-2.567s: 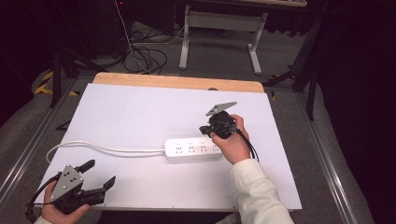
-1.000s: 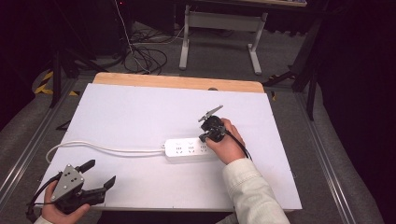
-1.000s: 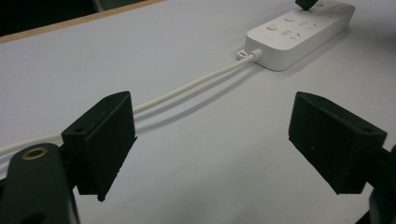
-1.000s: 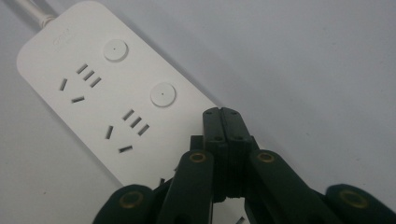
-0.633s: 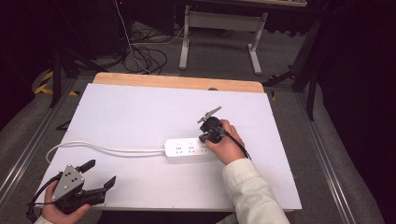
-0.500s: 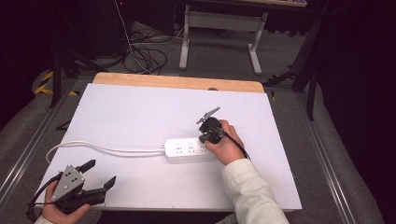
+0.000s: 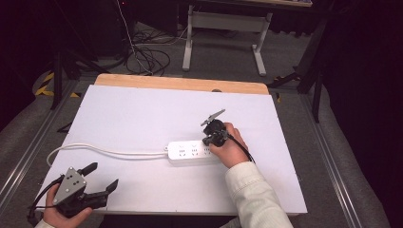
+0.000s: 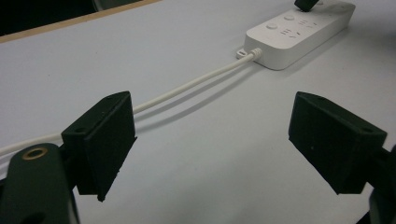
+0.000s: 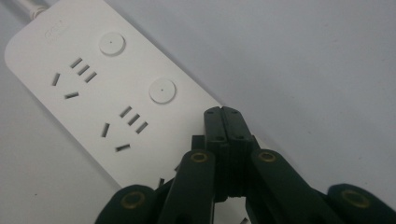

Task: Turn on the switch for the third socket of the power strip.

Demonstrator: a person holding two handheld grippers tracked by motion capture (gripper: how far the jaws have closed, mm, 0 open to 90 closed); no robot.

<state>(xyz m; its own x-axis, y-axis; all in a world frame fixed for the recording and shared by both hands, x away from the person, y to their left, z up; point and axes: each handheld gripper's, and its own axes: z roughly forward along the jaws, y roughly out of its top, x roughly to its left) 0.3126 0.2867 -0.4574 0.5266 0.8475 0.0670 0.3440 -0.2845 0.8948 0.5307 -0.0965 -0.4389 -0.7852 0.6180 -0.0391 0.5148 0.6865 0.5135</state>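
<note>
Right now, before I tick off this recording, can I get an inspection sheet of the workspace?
Surface: white board on a wooden table.
Job's things: white power strip, two round buttons showing in the right gripper view.
Clutter: nothing seen.
Grippers: left hand-held gripper open at the near left corner, holding nothing; right hand-held gripper shut, tips over the strip's far end.
Cables: strip's white cord runs left.
Surroundings: dark floor, loose cables, white desk frame.

White table [image 7: 142, 109], white power strip [image 7: 187, 152], white cord [image 7: 109, 151]
</note>
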